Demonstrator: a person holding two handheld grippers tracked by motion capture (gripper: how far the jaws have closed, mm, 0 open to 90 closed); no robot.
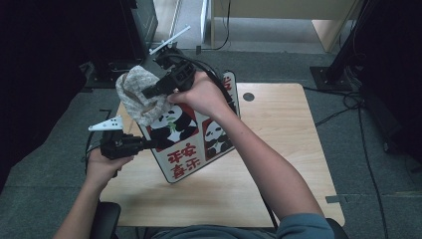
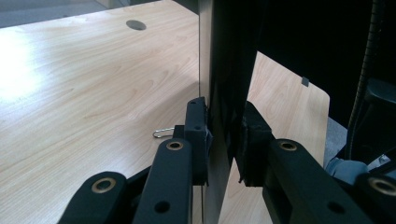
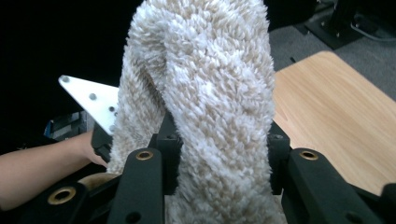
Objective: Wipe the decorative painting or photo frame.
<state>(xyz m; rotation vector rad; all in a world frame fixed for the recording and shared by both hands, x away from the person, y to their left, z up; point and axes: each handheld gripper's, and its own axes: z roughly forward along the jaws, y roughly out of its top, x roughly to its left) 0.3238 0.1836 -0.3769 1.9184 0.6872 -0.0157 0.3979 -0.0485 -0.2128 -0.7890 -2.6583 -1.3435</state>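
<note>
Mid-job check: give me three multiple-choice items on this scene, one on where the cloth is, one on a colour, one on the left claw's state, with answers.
1. Where is the fluffy cloth?
A. between the right claw's jaws, at the panda board's top left
B. flat on the table
C. on the floor

2. What colour are the big characters on the panda board?
A. blue
B. red
C. green

3. What is the left claw doing?
A. hanging open above the table
B. lying on the table
C. clamped on the board's edge

Answers: 1 A, the right claw grips the cloth in its own view; 2 B, the high view shows red print; 3 C, both pads press the thin board in the left gripper view.
</note>
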